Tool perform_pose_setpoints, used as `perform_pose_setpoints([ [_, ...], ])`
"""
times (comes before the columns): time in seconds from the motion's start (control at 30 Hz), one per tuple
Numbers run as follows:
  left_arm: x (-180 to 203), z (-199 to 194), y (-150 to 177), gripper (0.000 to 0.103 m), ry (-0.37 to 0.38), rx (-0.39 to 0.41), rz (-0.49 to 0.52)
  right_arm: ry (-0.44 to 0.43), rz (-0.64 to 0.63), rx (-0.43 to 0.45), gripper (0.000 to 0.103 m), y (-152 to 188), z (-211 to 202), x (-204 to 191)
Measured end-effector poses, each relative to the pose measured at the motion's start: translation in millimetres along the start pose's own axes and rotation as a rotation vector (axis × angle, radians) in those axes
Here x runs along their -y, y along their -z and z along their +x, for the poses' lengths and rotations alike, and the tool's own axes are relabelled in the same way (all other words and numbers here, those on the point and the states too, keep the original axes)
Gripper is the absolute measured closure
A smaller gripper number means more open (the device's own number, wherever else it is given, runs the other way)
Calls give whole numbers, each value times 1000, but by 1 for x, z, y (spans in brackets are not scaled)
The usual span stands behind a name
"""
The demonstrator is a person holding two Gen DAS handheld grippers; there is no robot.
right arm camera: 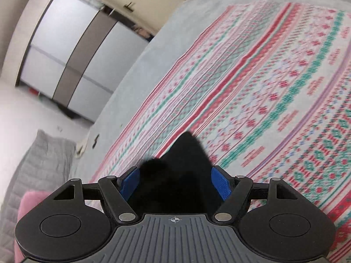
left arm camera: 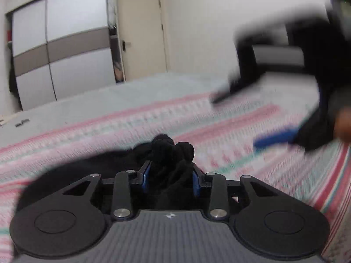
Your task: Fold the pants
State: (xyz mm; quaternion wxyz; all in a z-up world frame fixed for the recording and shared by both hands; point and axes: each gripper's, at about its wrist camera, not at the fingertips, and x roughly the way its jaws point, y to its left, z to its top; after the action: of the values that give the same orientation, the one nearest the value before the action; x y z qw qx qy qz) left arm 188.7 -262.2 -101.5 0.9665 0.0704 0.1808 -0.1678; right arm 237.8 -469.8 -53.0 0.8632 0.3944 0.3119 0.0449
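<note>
The black pants (left arm camera: 173, 153) are bunched up between the blue pads of my left gripper (left arm camera: 171, 176), which is shut on them just above the patterned bedspread (left arm camera: 109, 135); more black cloth trails off to the left. In the right wrist view another part of the pants (right arm camera: 182, 164) fills the gap between the blue pads of my right gripper (right arm camera: 175, 183), which is shut on it above the bedspread (right arm camera: 263, 87). At the right of the left wrist view, a blurred blue finger (left arm camera: 274, 140) and a hand (left arm camera: 344, 127) show with dark cloth.
The bed carries a pink, red and green patterned cover over a pale grey sheet (right arm camera: 136, 70). A sliding-door wardrobe (left arm camera: 61, 50) and a closed door (left arm camera: 142, 35) stand beyond it. A grey quilted cushion (right arm camera: 39, 164) lies beside the bed. A dark blurred shape (left arm camera: 248, 65) is at the right.
</note>
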Motion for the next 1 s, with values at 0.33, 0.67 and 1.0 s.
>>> perform_pose_setpoints([
  [0.33,-29,-22,9,30,200,-61,-115,19,-163,12,28,-4,1,-17],
  [0.67,-196,-82,-20,22,155,-56,-298,20,-377,-93,28,19,30,-44],
  [1.0,-249,-20,30,28,55,-262,-510,170,-593,-104,67,41,75,-64],
])
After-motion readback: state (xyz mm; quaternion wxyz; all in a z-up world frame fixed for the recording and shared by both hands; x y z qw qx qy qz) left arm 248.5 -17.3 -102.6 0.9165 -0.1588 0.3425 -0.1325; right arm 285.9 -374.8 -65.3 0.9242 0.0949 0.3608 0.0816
